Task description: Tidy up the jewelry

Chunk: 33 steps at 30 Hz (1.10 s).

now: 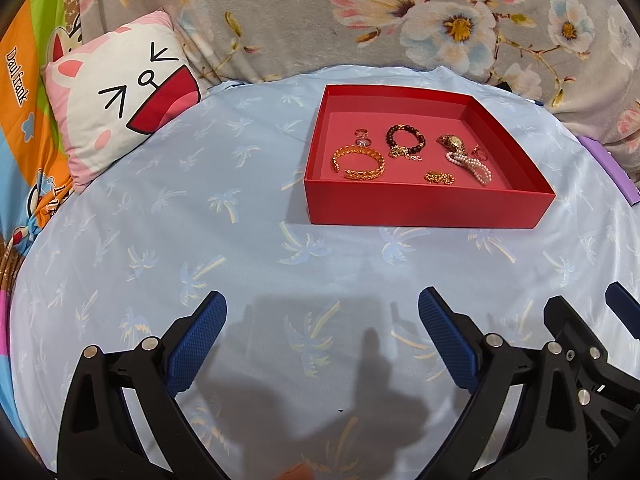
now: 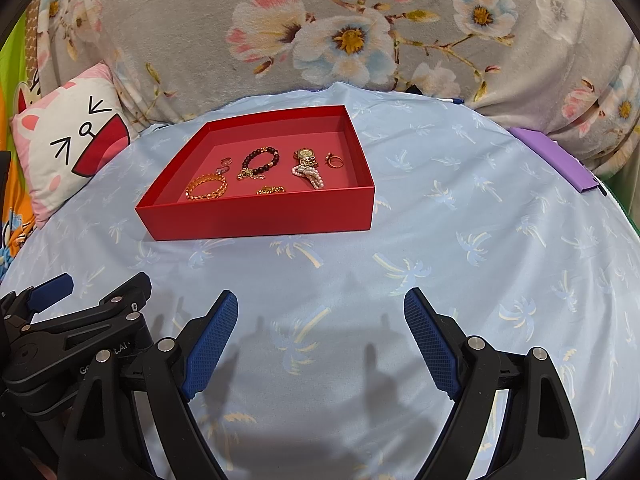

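A red box sits on a pale blue sheet printed with palm trees, and all the jewelry lies inside it. Toward the box's left end is a gold bangle, with a small ring just behind it. Near the middle is a dark bead bracelet; in front of that, by the near wall, lies a short gold chain. Toward the right end a watch touches a pearl strand, and a second ring lies just right of them.

The left gripper hovers over the sheet on the near side of the box, jaws wide apart with nothing between them. The right gripper does the same, also spread wide and empty.

The left view shows the box from its left front, with the right gripper's black frame beside it at the lower right edge. The right view shows the box from its right front, and there the left gripper's frame fills the lower left corner.

Left of the box a cat-face pillow leans on a floral blanket; the left view shows it whole, along with a bright cartoon cloth beyond it. The right view shows more clearly a purple strip right of the box and a pen behind it.
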Motion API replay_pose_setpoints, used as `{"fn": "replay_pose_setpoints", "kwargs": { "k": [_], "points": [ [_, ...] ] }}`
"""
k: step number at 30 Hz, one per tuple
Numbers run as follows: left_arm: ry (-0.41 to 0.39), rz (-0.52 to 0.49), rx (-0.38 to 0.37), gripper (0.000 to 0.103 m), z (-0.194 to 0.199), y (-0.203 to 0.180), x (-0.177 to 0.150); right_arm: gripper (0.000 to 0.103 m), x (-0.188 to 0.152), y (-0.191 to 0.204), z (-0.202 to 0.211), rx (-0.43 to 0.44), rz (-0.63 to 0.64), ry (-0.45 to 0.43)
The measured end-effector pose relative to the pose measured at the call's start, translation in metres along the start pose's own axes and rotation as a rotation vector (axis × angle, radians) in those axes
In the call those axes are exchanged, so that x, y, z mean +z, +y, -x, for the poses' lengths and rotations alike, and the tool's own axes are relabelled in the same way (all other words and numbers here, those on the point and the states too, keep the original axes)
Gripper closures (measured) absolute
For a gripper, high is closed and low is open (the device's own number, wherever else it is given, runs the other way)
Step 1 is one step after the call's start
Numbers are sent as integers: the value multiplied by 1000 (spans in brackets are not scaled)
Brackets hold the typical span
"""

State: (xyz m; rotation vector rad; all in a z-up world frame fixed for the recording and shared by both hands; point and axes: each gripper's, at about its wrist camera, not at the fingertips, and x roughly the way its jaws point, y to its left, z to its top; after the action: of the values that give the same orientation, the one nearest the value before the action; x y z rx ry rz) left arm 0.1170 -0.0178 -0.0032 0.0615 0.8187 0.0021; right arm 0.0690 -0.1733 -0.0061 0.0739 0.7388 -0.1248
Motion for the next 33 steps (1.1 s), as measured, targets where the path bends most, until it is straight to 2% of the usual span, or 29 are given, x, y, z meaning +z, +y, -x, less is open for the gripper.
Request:
{"fn": "replay_pose_setpoints", "kwargs": {
  "k": [11,16,26,33],
  "points": [
    [-2,0,5,9,0,-1,-1,20,0,0,0,0,-1,2],
    [-1,9,-22,9,1,2,-3,20,-5,0,0,-2,-5,7],
    [0,16,15,5,-1,0,-4,20,-4,0,0,-2,-1,12],
    [7,29,8,5,-1,2,-3,17,-5,0,1,-4,0,10]
  ]
}}
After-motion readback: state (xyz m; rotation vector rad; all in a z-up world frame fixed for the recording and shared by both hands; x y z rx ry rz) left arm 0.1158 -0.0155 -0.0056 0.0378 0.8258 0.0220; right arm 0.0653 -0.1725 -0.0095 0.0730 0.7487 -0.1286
